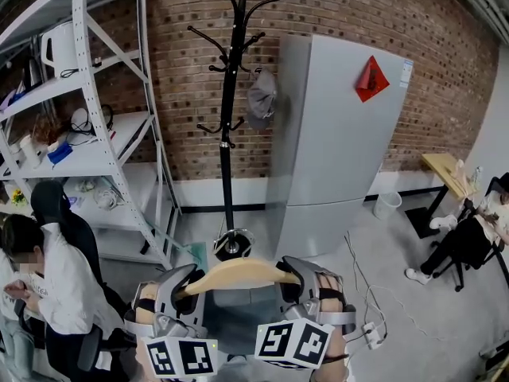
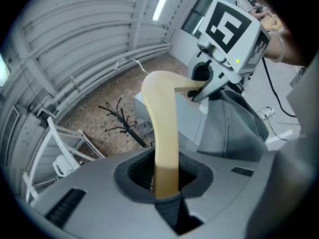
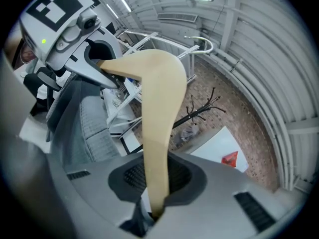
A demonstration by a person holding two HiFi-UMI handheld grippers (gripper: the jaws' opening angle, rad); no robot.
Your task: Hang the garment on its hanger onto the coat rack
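We hold the wooden hanger (image 1: 238,274) near us, low in the scene — the left tool (image 1: 187,289) clamps its left end, the right tool (image 1: 286,275) its right end. The grey garment (image 2: 234,128) hangs below it; the coat rack (image 1: 229,134) stands far ahead, well apart
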